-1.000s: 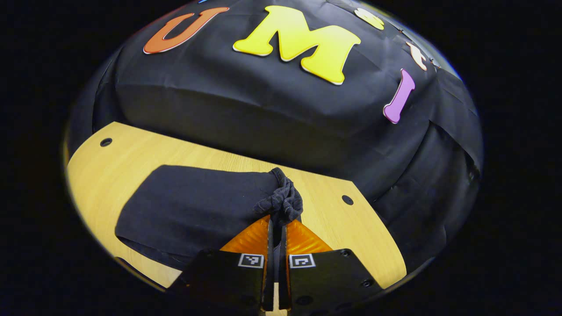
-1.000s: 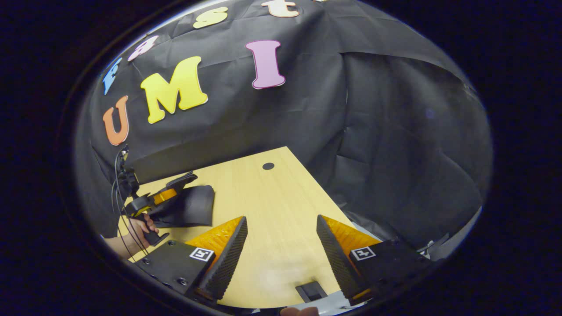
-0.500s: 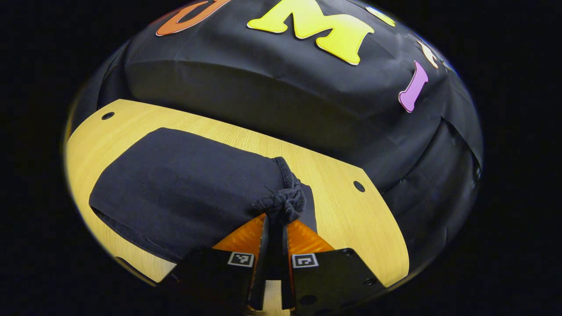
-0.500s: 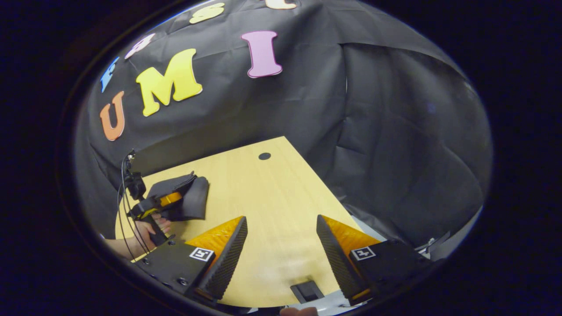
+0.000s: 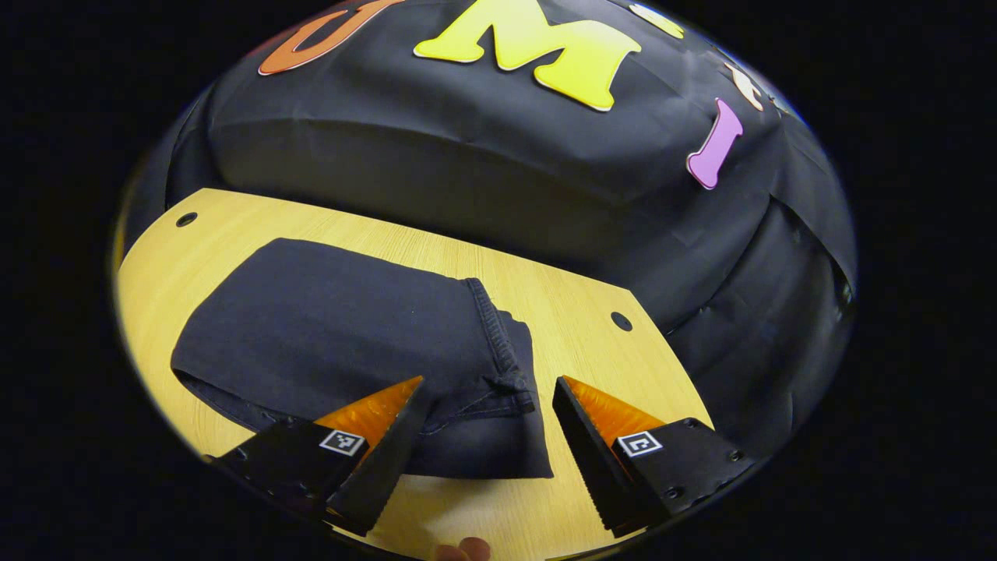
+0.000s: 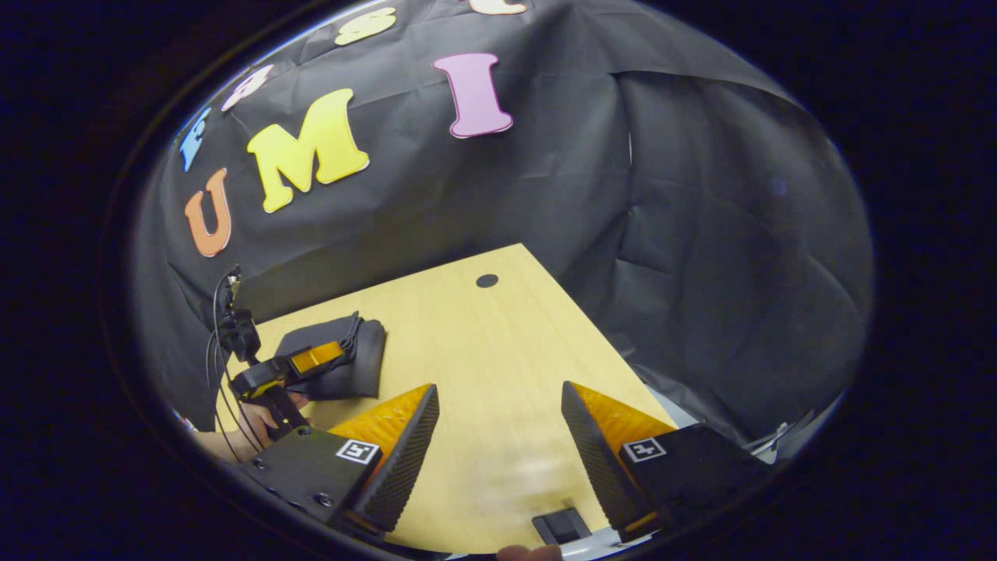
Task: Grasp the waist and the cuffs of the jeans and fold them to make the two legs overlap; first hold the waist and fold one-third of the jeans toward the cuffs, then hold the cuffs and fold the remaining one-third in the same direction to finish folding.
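Observation:
The dark navy jeans [image 5: 327,327] lie folded in a flat bundle on the wooden table [image 5: 576,304]. A hemmed cuff edge [image 5: 498,343] rests on top at the bundle's right end. My left gripper [image 5: 489,383] is open, its fingers straddling the bundle's near right corner without pressing it. In the right gripper view the folded jeans [image 6: 368,360] sit far off at the left, with the left gripper [image 6: 315,360] and the hand holding it in front of them. My right gripper [image 6: 499,389] is open over bare table [image 6: 483,335], holding nothing.
The black cloth wall [image 5: 483,171] runs close behind the table. Round holes [image 5: 621,320] [image 5: 186,219] [image 6: 487,280] mark the tabletop's corners. A small dark fitting [image 6: 562,527] sits at the near table edge. A fingertip [image 5: 463,548] shows at the bottom.
My left gripper was shut on the bunched cuff end; it has opened and let go, and the cuff now lies flat on the bundle. The right gripper stayed open, barely moving.

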